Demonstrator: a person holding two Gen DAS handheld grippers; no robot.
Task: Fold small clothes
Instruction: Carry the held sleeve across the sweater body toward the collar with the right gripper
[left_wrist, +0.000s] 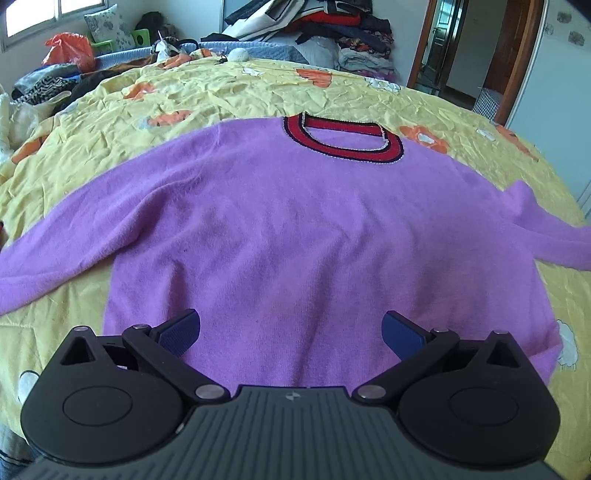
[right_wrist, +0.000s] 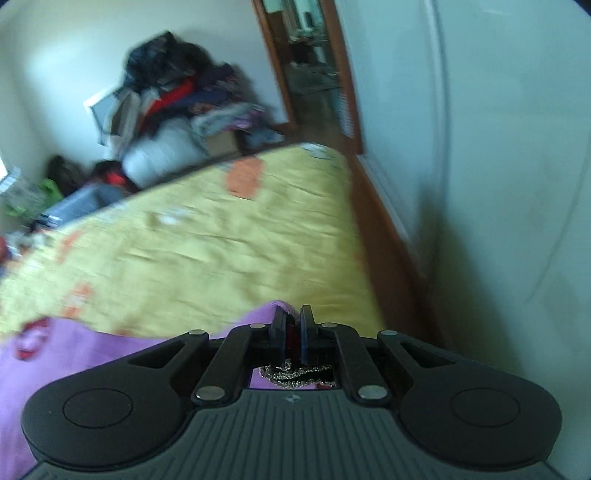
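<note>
A purple sweater (left_wrist: 295, 221) with a red, silver-trimmed collar (left_wrist: 343, 142) lies flat, front up, on a yellow flowered bedsheet (left_wrist: 221, 96). Both sleeves spread sideways. My left gripper (left_wrist: 291, 321) hovers open over the sweater's lower body, its blue pads (left_wrist: 181, 332) wide apart with nothing between them. The right wrist view is motion-blurred. There my right gripper (right_wrist: 291, 317) is shut on a red, silver-trimmed edge of the sweater (right_wrist: 110, 354), apparently a sleeve cuff. The purple knit trails off to the left beneath it.
Piles of clothes (left_wrist: 332, 29) and an orange bag (left_wrist: 68, 50) crowd the far side of the bed. A doorway (left_wrist: 461, 55) stands at the far right. The bed's right edge (right_wrist: 365, 258) runs close to a white wall (right_wrist: 498, 184).
</note>
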